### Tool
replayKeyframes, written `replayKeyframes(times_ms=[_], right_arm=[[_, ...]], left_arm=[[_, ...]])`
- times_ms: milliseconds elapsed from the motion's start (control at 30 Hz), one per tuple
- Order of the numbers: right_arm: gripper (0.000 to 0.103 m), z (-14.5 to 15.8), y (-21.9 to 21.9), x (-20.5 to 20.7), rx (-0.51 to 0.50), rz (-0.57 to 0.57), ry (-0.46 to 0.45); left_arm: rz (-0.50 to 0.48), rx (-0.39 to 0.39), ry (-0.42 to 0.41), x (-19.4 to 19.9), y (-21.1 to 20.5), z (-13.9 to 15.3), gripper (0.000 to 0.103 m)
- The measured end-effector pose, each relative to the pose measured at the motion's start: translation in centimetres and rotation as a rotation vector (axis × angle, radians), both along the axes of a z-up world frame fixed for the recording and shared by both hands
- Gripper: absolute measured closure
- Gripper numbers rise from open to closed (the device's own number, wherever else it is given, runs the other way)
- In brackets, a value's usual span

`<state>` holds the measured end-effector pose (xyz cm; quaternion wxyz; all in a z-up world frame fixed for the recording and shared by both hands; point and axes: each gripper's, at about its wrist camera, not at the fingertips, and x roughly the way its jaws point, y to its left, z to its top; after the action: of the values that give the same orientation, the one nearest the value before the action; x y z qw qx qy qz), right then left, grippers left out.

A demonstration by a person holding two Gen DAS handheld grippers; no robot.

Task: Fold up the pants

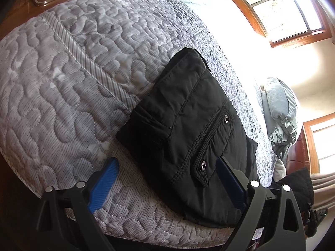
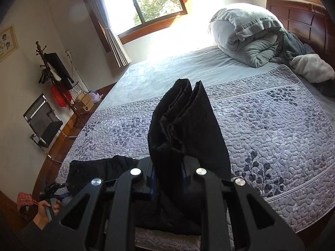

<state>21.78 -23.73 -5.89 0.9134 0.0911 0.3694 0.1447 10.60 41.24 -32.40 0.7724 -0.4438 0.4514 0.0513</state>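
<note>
Carrying the pants (image 2: 184, 129) leg end over: right tongs (image 2: 168, 174) pinching it, left tongs (image 1: 167, 179) spread at the waist, 6 o'clock on the bed (image 1: 62, 83); should land edges aligned w/ waistband.

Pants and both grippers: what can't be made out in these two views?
- Right gripper: its pads are buried in the bunched black pants; right wrist view.
- Lower part of the pants: cut off behind the gripper's frame; right wrist view.
- Left gripper: open; whether its right finger touches the cloth is unclear; left wrist view.
- Window side of the bed: washed out by glare.
</note>
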Motion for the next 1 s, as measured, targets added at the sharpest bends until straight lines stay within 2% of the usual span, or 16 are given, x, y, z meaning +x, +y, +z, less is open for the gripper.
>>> replayKeyframes(times_ms=[400,1000], right_arm=[[0.086,-0.6,4.3,-0.2,-0.049,0.053,0.022],[0.087,-0.6,7.7,-1.0,-0.164,0.081,0.010]], left_arm=[[-0.008,-0.015,-0.020,-0.5,1.2,0.2,0.009],[-0.014,0.000,-0.012,0.3,-1.2,0.0,0.009]])
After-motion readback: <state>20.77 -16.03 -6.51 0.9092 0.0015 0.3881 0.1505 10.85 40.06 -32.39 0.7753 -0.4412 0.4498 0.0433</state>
